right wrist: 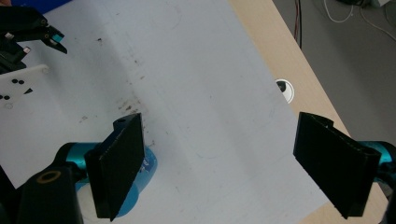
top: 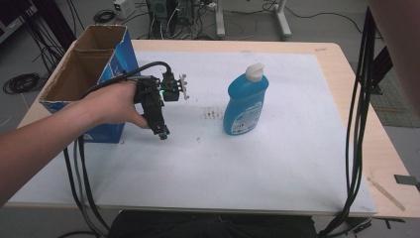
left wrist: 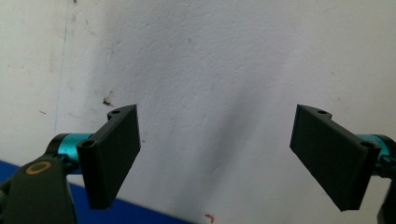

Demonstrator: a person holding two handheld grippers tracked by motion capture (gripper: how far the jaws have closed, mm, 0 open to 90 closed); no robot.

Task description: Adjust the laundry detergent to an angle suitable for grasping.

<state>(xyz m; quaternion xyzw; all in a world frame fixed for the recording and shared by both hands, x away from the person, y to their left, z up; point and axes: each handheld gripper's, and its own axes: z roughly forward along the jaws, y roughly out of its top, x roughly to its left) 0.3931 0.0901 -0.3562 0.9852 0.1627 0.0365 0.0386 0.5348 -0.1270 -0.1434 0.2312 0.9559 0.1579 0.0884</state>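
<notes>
A blue detergent bottle (top: 244,101) with a white cap stands upright at the middle of the white mat (top: 277,148). Left of it, a hand holds my left gripper (top: 160,128), pointed down at the mat beside the cardboard box (top: 84,69). In the left gripper view my left gripper (left wrist: 217,158) is open, with bare mat between the jaws. My right gripper (right wrist: 219,168) is open too and looks down from high above. The bottle (right wrist: 145,169) shows partly behind its left jaw, and the left gripper (right wrist: 28,32) sits at the upper left.
The open box has blue sides, and its blue wall (left wrist: 9,170) edges the left gripper view. Dark stains (top: 213,114) mark the mat near the bottle. Black cables (top: 360,109) hang down at the right. A forearm (top: 398,44) crosses the top right corner.
</notes>
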